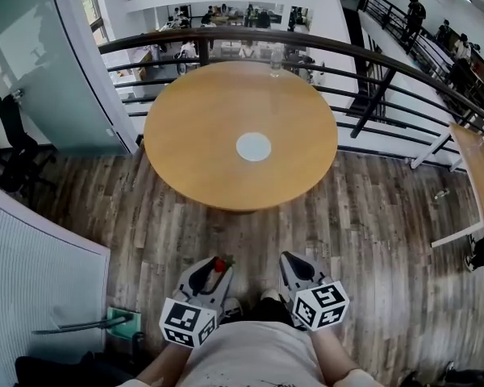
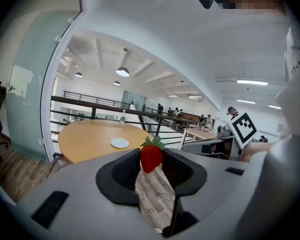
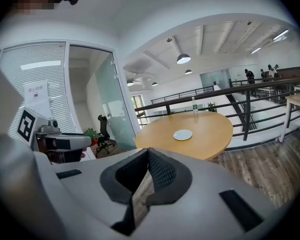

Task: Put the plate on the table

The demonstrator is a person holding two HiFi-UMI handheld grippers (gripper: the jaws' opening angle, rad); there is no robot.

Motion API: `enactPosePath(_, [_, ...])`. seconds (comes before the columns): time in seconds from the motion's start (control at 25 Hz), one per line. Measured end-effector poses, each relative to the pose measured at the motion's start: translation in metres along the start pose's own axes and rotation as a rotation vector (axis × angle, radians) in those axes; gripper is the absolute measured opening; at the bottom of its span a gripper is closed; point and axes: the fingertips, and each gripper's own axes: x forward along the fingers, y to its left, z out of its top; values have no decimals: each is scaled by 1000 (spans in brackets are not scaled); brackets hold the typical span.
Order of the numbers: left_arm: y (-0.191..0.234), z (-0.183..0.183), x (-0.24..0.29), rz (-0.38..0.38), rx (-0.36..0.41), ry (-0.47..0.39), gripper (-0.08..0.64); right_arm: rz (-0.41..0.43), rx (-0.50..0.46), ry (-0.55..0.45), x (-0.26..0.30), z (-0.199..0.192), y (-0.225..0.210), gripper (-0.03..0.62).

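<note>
A small white plate (image 1: 253, 147) lies flat near the middle of a round wooden table (image 1: 194, 127), well ahead of both grippers. My left gripper (image 1: 218, 266) is held low over the wood floor, close to the person's body, shut on a red strawberry (image 2: 151, 157) with green leaves. In the left gripper view the plate (image 2: 120, 143) shows far off on the table (image 2: 85, 139). My right gripper (image 1: 289, 259) hangs beside the left one, shut with nothing between its jaws. Its own view shows its tips (image 3: 148, 152) touching, and the plate (image 3: 182, 134) beyond.
A dark metal railing (image 1: 371, 63) curves behind the table, with a clear bottle (image 1: 275, 61) at the table's far edge. A glass wall (image 1: 32, 63) and an office chair (image 1: 8, 135) stand at the left. Another table (image 1: 480, 168) is at the right. People stand far off.
</note>
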Motion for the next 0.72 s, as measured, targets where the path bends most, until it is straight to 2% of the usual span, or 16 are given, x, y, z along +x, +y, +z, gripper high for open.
enactPosePath(0.32, [20,6,3,-24,-16,-19,150,-20,2,4,9,-3,6,25])
enactPosePath(0.72, [48,14,51,-23,-35,-13,149,-15,-2,9,51,11,-25,25])
